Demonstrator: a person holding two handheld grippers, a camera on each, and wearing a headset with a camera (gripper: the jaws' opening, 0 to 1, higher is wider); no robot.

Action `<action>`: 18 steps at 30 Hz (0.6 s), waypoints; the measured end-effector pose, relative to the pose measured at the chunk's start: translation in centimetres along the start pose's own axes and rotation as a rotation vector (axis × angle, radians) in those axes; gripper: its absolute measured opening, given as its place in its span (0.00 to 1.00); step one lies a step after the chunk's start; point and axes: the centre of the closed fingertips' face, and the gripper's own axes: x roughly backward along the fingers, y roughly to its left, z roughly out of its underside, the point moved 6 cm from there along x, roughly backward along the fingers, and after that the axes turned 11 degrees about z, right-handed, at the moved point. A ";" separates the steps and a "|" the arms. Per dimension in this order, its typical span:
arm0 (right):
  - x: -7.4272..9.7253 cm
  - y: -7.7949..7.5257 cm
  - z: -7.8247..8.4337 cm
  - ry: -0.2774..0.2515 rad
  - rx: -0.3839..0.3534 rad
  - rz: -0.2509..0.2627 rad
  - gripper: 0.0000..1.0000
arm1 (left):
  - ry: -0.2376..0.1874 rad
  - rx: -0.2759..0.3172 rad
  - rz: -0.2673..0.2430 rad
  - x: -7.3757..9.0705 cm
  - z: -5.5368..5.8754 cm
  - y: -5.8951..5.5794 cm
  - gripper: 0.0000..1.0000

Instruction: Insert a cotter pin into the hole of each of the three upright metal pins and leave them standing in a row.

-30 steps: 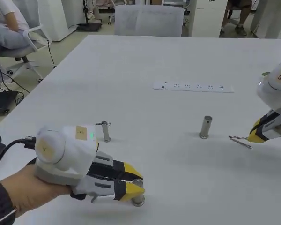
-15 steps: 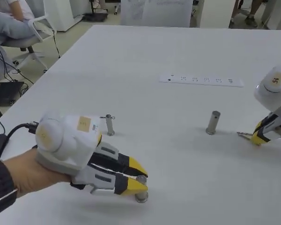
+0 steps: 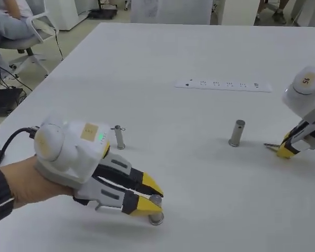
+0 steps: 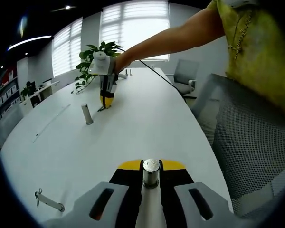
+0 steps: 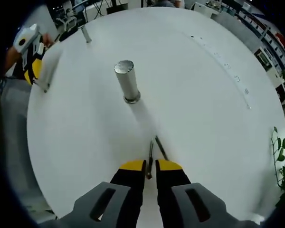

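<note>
My left gripper [image 3: 152, 198] is shut on a short upright metal pin [image 3: 156, 211] standing at the near left of the table; the pin's top [image 4: 151, 167] sits between the yellow jaw tips. A second upright pin [image 3: 118, 137], with a cotter pin through its top, stands just behind. A third, bare pin [image 3: 236, 133] stands mid-table and looms ahead in the right gripper view [image 5: 126, 80]. My right gripper [image 3: 285, 151] rests low on the table at the right, shut on a thin cotter pin [image 5: 150, 160]. Another cotter pin [image 5: 160, 147] lies beside it.
A white power strip [image 3: 223, 85] lies across the far middle of the white table [image 3: 163, 63]. An office chair [image 3: 26, 42] with a seated person stands off the table's far left corner. A cable [image 3: 10, 140] trails from my left gripper.
The right gripper has dropped onto the cotter pins on the table and now grips one. The left gripper still holds its pin in place. The head camera has shifted a little.
</note>
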 end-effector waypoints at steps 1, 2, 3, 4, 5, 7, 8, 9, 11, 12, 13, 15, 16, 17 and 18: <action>0.0 0.0 0.0 0.002 0.004 0.004 0.10 | 0.002 -0.001 0.004 0.0 0.0 0.0 0.11; 0.0 0.0 0.0 0.003 0.009 0.009 0.09 | 0.004 -0.002 0.008 -0.1 -0.1 0.0 0.11; 0.0 0.0 0.0 0.007 0.006 0.011 0.09 | 0.006 -0.004 0.012 -0.1 -0.1 0.0 0.11; -0.1 0.1 0.0 0.009 0.015 0.014 0.09 | 0.009 -0.005 0.014 -0.1 -0.1 0.0 0.11; -0.1 0.2 0.0 0.012 0.030 0.021 0.09 | 0.013 -0.009 0.015 -0.1 -0.1 0.0 0.11; -0.1 0.3 -0.1 0.017 0.055 0.027 0.08 | 0.017 -0.016 0.014 -0.2 -0.1 0.0 0.11; -0.1 0.3 -0.1 0.025 0.060 0.033 0.06 | 0.016 -0.015 0.014 -0.2 -0.1 0.0 0.11; -0.2 0.2 -0.1 0.024 0.084 0.040 0.05 | 0.014 -0.014 0.014 -0.2 -0.1 0.0 0.11; -0.2 0.2 -0.1 0.036 0.091 0.046 0.05 | 0.012 -0.014 0.014 -0.2 -0.1 0.1 0.11; -0.2 0.2 -0.1 0.039 0.100 0.048 0.05 | 0.012 -0.012 0.014 -0.2 -0.1 0.1 0.11; -0.2 0.2 -0.2 0.040 0.107 0.051 0.04 | 0.013 -0.014 0.015 -0.2 -0.1 0.1 0.11; -0.2 0.2 -0.2 0.041 0.117 0.058 0.04 | 0.014 -0.009 0.011 -0.3 -0.1 0.1 0.11; -0.2 0.2 -0.2 0.040 0.118 0.063 0.03 | 0.015 -0.008 0.010 -0.3 -0.1 0.1 0.12; -0.1 0.2 -0.1 0.035 0.114 0.065 0.03 | 0.025 -0.004 0.008 -0.4 0.0 0.1 0.12; -0.1 0.2 -0.1 0.033 0.110 0.065 0.03 | 0.030 0.000 0.003 -0.4 0.1 0.2 0.13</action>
